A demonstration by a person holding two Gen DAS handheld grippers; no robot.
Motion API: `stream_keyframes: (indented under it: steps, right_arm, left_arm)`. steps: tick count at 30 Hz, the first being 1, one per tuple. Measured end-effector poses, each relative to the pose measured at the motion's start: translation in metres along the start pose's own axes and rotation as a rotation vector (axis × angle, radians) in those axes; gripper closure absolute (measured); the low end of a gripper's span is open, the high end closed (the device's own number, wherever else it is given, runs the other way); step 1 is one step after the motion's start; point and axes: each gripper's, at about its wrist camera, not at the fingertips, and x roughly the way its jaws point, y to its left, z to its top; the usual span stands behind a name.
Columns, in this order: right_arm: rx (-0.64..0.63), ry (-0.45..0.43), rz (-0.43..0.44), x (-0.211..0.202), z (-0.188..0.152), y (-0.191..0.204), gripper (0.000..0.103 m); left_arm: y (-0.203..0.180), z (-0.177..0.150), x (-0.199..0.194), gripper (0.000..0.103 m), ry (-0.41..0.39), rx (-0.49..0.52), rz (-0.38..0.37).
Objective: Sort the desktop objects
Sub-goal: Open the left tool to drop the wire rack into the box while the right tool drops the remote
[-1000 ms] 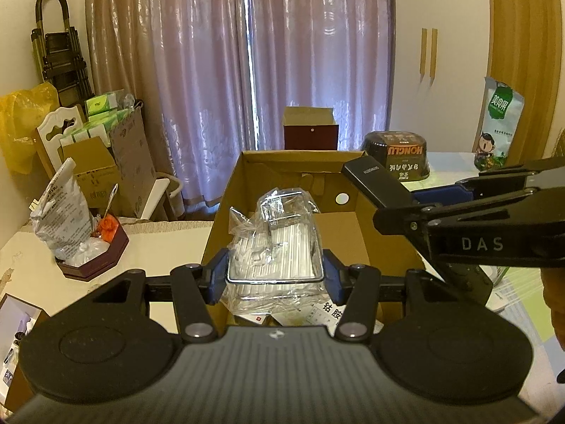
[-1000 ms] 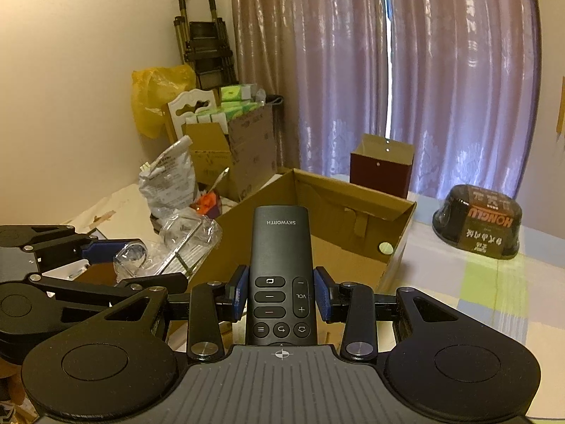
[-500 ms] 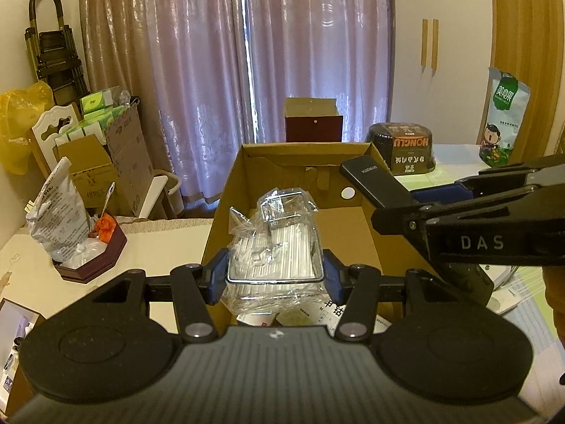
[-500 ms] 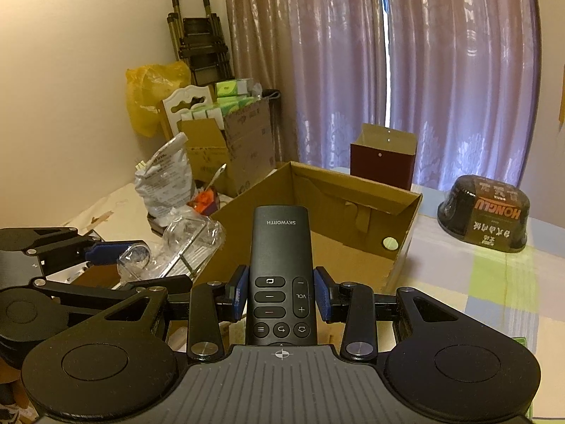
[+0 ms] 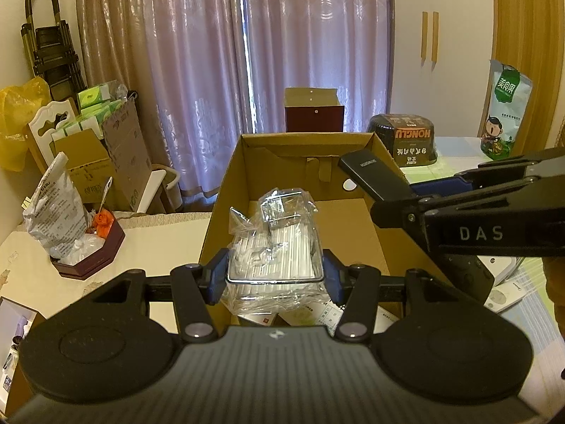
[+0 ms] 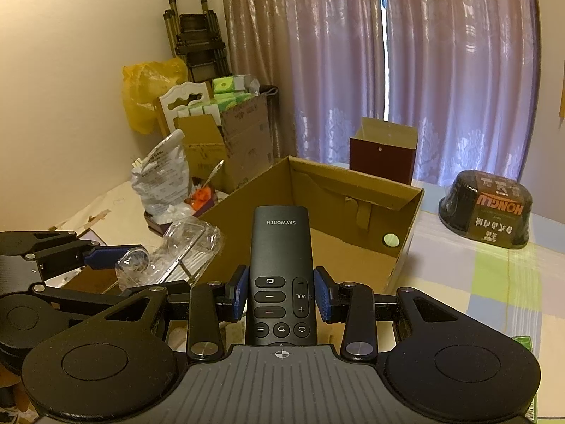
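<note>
The left tongs (image 5: 274, 275) pinch a clear plastic-wrapped wire rack (image 5: 275, 247) between their blue pads, holding it above the near end of an open cardboard box (image 5: 226, 212) that stands on the bench (image 5: 155, 247). The right tongs (image 6: 280, 296) are pressed against the sides of a black Skyworth remote control (image 6: 280, 261), gripping it near its buttons with the branded end pointing forward over the box's near wall. In the left wrist view the remote's far end juts in from the right above the box, just beside the wrapped rack but apart from it. Some paper leaflets and small packs (image 5: 328, 312) lie low at the near end of the box, under the rack. To the left on the bench sits a dark red hexagonal tray (image 5: 88, 258) with a crinkled white bag (image 5: 56, 201) standing in it. Beyond the box stands a dark red paper bag (image 6: 383, 155), and to its right an upturned black instant-noodle bowl (image 6: 485, 208) rests on a pastel checked cloth (image 6: 494, 282). Purple curtains (image 6: 423, 70) hang behind.
</note>
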Motion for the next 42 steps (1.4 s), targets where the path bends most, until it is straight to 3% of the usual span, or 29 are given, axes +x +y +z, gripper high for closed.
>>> stream_keyframes:
  steps: [42]
  right_arm:
    - [0.016, -0.006, 0.003, 0.011, -0.004, 0.004, 0.065]
  left_arm:
    - [0.007, -0.002, -0.004, 0.054, -0.001, -0.014, 0.016]
